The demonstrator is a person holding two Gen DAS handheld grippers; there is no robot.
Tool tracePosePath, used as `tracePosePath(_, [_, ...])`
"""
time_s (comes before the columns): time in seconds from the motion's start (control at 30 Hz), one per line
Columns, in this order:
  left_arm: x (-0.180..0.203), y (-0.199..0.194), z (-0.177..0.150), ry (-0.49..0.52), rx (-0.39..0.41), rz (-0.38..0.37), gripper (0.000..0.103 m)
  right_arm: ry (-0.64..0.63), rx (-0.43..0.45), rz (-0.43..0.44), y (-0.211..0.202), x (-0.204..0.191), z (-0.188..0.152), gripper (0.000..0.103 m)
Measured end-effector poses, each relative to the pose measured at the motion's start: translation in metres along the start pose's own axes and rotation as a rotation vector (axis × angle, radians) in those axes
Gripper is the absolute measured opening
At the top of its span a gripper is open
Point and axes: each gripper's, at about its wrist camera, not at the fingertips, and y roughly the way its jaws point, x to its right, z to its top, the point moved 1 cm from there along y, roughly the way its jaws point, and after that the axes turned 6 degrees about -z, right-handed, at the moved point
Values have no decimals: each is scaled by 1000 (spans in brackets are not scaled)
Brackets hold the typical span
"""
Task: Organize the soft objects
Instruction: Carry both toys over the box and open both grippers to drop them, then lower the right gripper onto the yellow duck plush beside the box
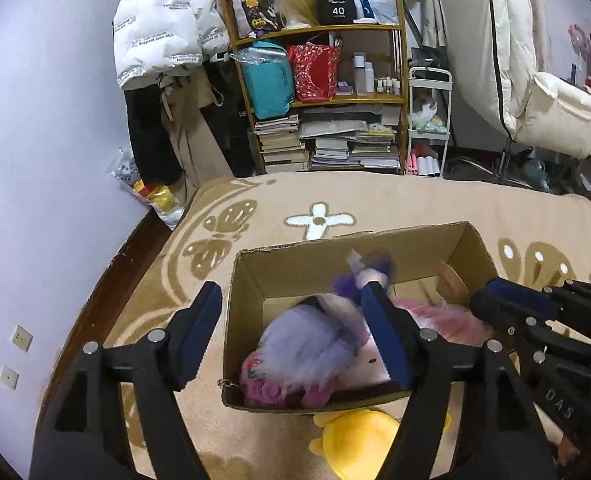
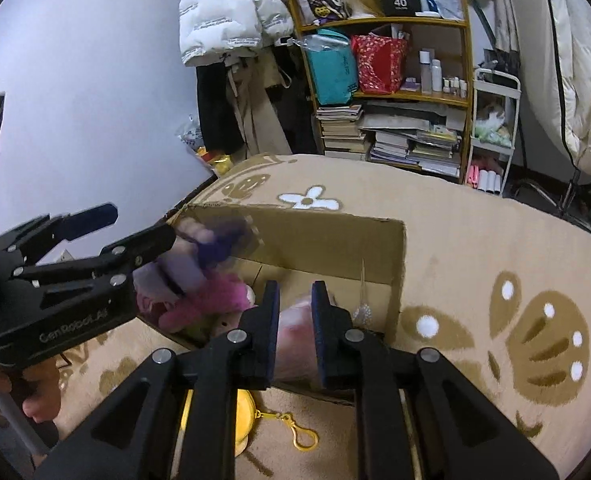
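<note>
An open cardboard box (image 1: 247, 280) stands on the tan patterned blanket (image 1: 415, 204). In it lie a lilac-haired plush doll (image 1: 307, 344), blurred by motion, a magenta plush (image 1: 263, 390) and a pale pink plush (image 1: 443, 316). My left gripper (image 1: 291, 336) is open over the box, the doll between and below its fingers. In the right wrist view my right gripper (image 2: 294, 332) is shut on the pale pink plush (image 2: 295, 340) at the box's near wall (image 2: 335, 240). A yellow plush (image 1: 355, 440) with a keyring clip (image 2: 301, 436) lies in front of the box.
A wooden shelf (image 1: 319, 32) with bags, bottles and stacked books stands behind the bed, beside hanging coats (image 1: 159, 24) and a white trolley (image 1: 429, 120). A purple wall (image 1: 47, 120) is on the left. A chair with white bedding (image 1: 535, 80) is at right.
</note>
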Motion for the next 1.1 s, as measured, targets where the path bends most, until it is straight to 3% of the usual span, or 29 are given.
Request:
tracePosePath(0.13, [-6, -6, -4, -21, -31, 3, 87, 25, 13, 11, -9, 5, 2, 65])
tracePosePath(0.27, [-20, -20, -11, -63, -70, 42, 94, 22, 30, 24, -23, 4, 0, 87])
tracePosePath(0.37, [-31, -40, -15, -72, -55, 83, 97, 15, 44, 33, -33, 0, -3, 100])
tracePosePath(0.63, [-55, -92, -34, -66, -3, 166, 102, -19, 8, 29, -43, -13, -17, 103])
tracePosePath(1.1, [-84, -130, -99, -142, 29, 147, 103, -18, -44, 43, -44, -28, -64, 103])
